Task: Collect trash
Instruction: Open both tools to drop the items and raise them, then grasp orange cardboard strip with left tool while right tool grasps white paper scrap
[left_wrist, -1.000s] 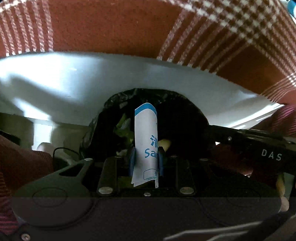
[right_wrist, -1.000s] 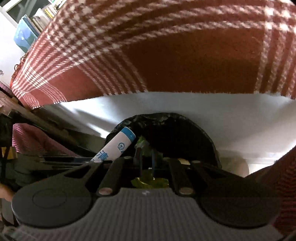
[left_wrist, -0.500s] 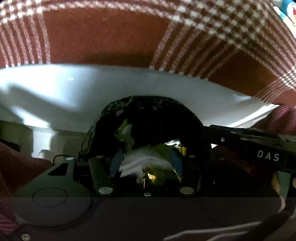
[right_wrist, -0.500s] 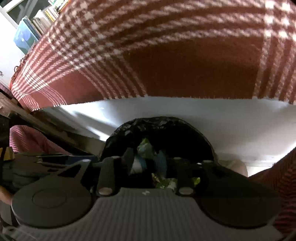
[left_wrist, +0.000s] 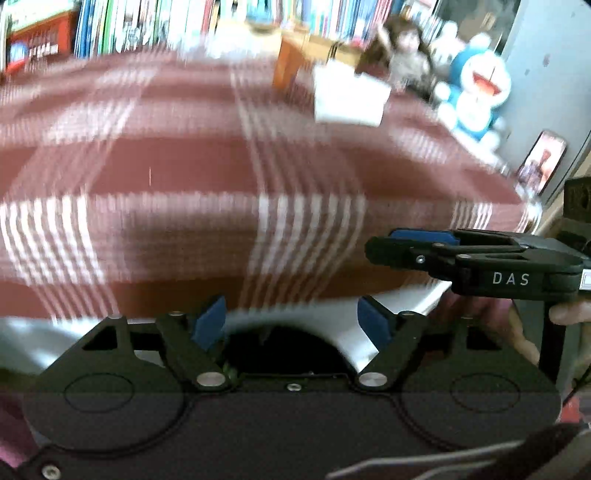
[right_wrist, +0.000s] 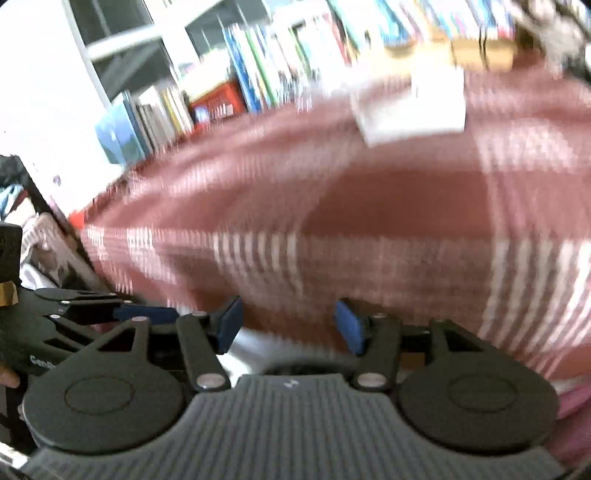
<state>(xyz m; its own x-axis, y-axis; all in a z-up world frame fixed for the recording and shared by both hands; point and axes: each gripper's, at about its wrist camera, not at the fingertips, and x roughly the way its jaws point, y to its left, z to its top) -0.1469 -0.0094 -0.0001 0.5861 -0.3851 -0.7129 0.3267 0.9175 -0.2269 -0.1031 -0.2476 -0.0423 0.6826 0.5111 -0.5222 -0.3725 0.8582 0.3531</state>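
My left gripper (left_wrist: 291, 325) hangs above the table's edge, its jaws opening with nothing between the blue pads (left_wrist: 210, 326). Below it only the dark mouth of the black-bagged bin (left_wrist: 280, 350) shows. My right gripper (right_wrist: 289, 328) is level with it, its jaws also opening and empty, and a sliver of the bin (right_wrist: 295, 367) lies under it. Each gripper appears side-on in the other's view: the right gripper (left_wrist: 399, 242) and the left gripper (right_wrist: 147, 314). A blurred white boxy thing (left_wrist: 347, 99) (right_wrist: 410, 110) lies far back on the cloth.
A red checked tablecloth (left_wrist: 184, 166) (right_wrist: 369, 221) covers the table ahead, with a white panel (left_wrist: 406, 306) under its hem. Behind stand rows of books (right_wrist: 240, 85), a blue plush toy (left_wrist: 476, 96) and a small picture (left_wrist: 543, 162).
Both grippers opened over the bin: the left let go a white-and-blue packet, the right a green wrapper. Both then rose, and the views now look across the tabletop.
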